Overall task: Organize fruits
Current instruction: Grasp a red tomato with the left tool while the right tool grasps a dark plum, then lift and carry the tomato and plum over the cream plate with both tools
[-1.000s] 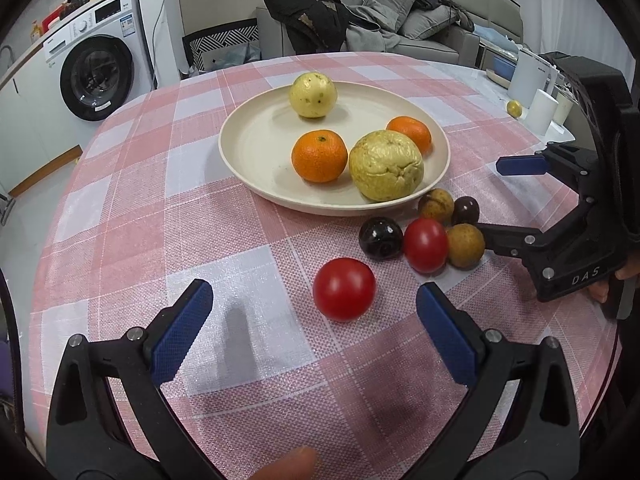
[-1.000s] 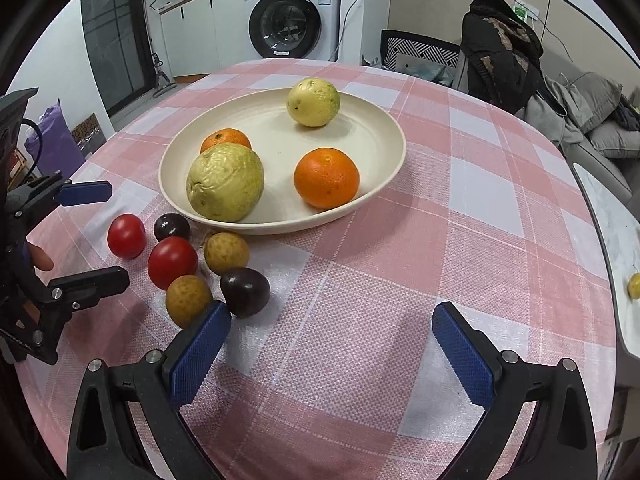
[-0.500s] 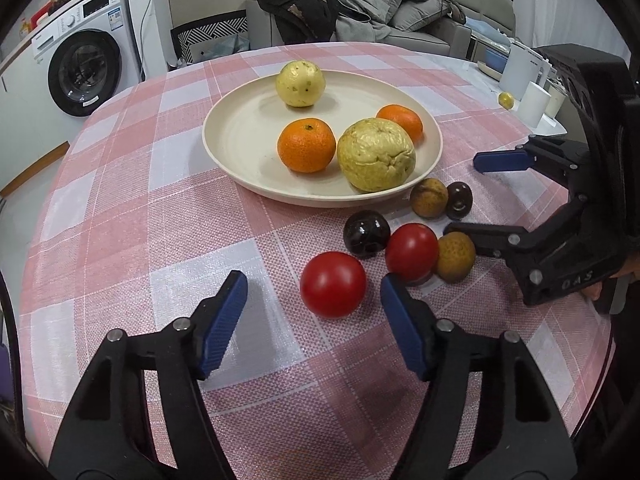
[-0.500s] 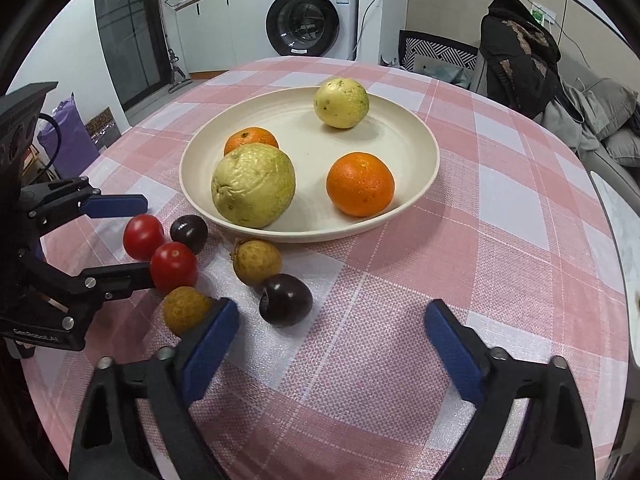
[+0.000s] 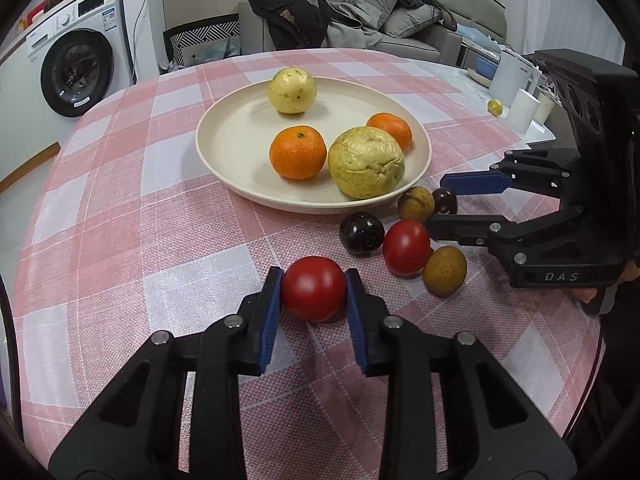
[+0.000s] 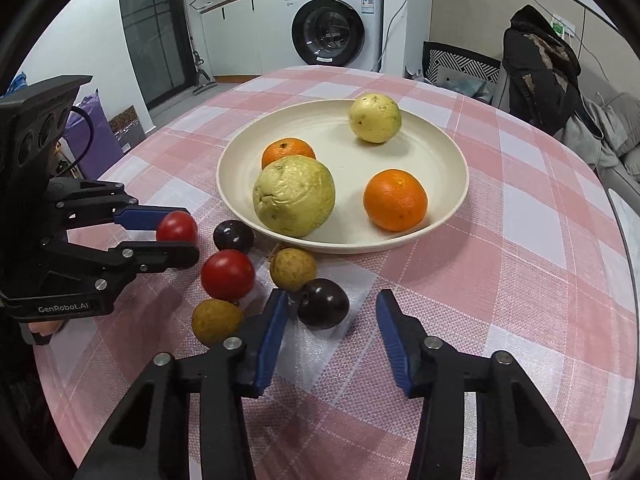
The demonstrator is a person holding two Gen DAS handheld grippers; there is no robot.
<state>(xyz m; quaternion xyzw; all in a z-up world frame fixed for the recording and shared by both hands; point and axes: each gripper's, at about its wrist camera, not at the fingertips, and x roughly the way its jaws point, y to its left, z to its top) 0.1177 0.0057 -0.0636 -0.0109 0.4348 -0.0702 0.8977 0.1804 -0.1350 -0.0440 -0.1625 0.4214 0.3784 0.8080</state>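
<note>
Left wrist view: my left gripper (image 5: pixel 314 289) is clamped on a red tomato (image 5: pixel 314 288), both blue pads pressed against its sides, the fruit sitting on the pink checked tablecloth (image 5: pixel 132 216). Beyond it stands the cream plate (image 5: pixel 224 148), holding a pale yellow round fruit (image 5: pixel 292 90) at the back, an orange (image 5: pixel 297 153) in the middle, a big wrinkled yellow-green fruit (image 5: pixel 366 162) at the near right rim, and a smaller orange (image 5: pixel 390 131) behind that one. To the right of my clamped tomato, off the plate, lies a loose cluster: a dark glossy plum (image 5: pixel 361 233), a second red tomato (image 5: pixel 406 247), a brown longan (image 5: pixel 444 271) touching it, another brown longan (image 5: pixel 415 204) by the plate rim and a small dark fruit (image 5: pixel 444 201) just beside that. Furthest right, my right gripper (image 5: pixel 436 204) reaches into this cluster from the side.

Right wrist view: at far left my left gripper (image 6: pixel 182 232) shows side-on, gripping the tomato (image 6: pixel 177 227). Then come the second tomato (image 6: pixel 227 274), a longan (image 6: pixel 217 321) and the dark plum (image 6: pixel 323 303). My right gripper (image 6: pixel 330 312) stands apart, its left pad just beside the plum, the right pad well clear of it, nothing held.
</note>
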